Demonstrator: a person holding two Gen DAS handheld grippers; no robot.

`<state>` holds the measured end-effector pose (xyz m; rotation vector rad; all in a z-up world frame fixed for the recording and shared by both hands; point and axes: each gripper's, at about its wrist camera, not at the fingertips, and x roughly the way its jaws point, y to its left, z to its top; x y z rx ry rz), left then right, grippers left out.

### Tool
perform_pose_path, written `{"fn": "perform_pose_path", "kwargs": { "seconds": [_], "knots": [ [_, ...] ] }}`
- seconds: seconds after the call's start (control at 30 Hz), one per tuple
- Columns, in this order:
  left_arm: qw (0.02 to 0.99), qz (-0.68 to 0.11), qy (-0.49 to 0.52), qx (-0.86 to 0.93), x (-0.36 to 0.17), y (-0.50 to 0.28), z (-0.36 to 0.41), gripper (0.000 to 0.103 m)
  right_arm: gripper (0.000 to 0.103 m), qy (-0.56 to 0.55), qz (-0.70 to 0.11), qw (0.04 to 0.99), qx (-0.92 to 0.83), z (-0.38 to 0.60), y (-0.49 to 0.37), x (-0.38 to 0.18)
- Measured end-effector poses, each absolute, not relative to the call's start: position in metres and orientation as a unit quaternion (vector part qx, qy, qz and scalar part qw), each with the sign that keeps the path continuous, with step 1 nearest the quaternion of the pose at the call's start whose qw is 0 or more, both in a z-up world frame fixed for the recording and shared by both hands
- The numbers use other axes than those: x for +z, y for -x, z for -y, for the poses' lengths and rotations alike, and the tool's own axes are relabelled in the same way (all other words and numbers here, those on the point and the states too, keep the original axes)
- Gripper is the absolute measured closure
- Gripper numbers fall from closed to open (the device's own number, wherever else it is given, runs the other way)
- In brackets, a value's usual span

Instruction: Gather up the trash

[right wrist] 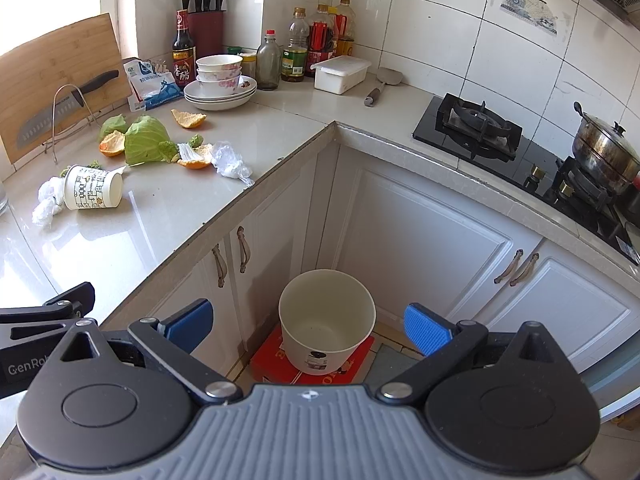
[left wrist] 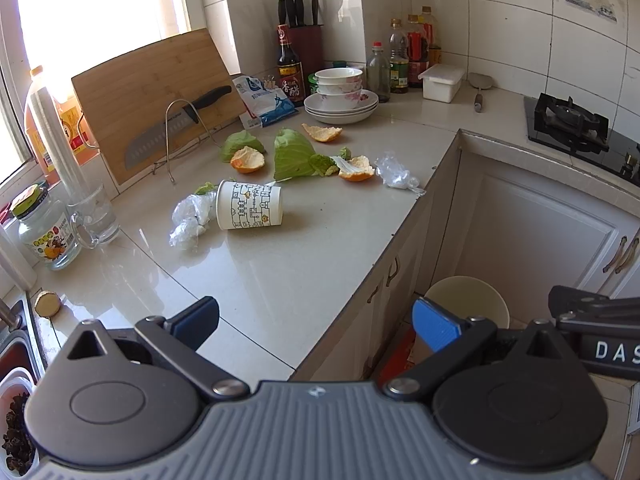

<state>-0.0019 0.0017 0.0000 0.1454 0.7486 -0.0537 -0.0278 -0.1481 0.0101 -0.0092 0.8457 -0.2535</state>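
Note:
Trash lies on the beige counter [left wrist: 280, 280]: a tipped paper cup [left wrist: 249, 205] [right wrist: 93, 192], crumpled plastic [left wrist: 190, 220] beside it, another plastic wad [left wrist: 396, 176] [right wrist: 231, 165], cabbage leaves [left wrist: 292, 154] [right wrist: 146, 140] and orange peels [left wrist: 248, 159] [left wrist: 322, 132] [left wrist: 356, 170]. A cream bin [right wrist: 326, 320] [left wrist: 468, 300] stands on the floor in the cabinet corner, on a red box [right wrist: 276, 360]. My left gripper [left wrist: 316, 326] is open and empty over the counter's near edge. My right gripper [right wrist: 308, 326] is open and empty above the bin.
A cutting board [left wrist: 156, 96] with a knife [left wrist: 176, 128] on a rack leans at the back left. Stacked bowls [left wrist: 340, 96], sauce bottles [left wrist: 290, 68], a glass mug [left wrist: 94, 220], a jar [left wrist: 44, 232], a gas stove [right wrist: 472, 128] and a pot [right wrist: 604, 152] stand around.

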Motion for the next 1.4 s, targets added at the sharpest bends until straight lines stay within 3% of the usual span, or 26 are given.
{"fn": "perform_pose_path", "kwargs": {
  "seconds": [1.4],
  "knots": [
    [0.929, -0.362, -0.07, -0.019, 0.0022, -0.0011, -0.0061, 0.001, 0.0, 0.005, -0.406, 0.907, -0.115, 0.1467, 0.0221, 0.01]
  ]
}}
